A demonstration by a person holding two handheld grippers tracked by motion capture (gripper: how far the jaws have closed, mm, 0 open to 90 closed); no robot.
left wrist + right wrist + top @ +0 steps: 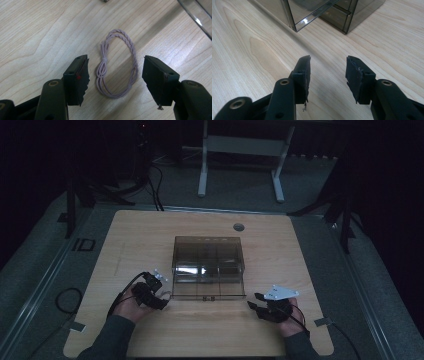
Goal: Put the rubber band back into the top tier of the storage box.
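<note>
A loop of pale lilac braided cord point(131, 47), knotted on one side, lies flat on the wooden table point(150, 235). My left gripper point(116, 62) is open over it, one jaw on each side and neither pad touching it. In the high view the left gripper point(161, 295) sits just left of the front corner of a smoky clear plastic box point(207, 267). My right gripper point(254, 302) rests near the box's front right corner. It is open with only bare wood between its jaws point(328, 60), and it faces the box point(317, 10).
The box's edge point(197, 17) shows close by in the left gripper view. A round cable hole point(238, 227) sits near the table's far edge. Behind the table stands a white desk frame point(240, 150), with cables on the dark floor.
</note>
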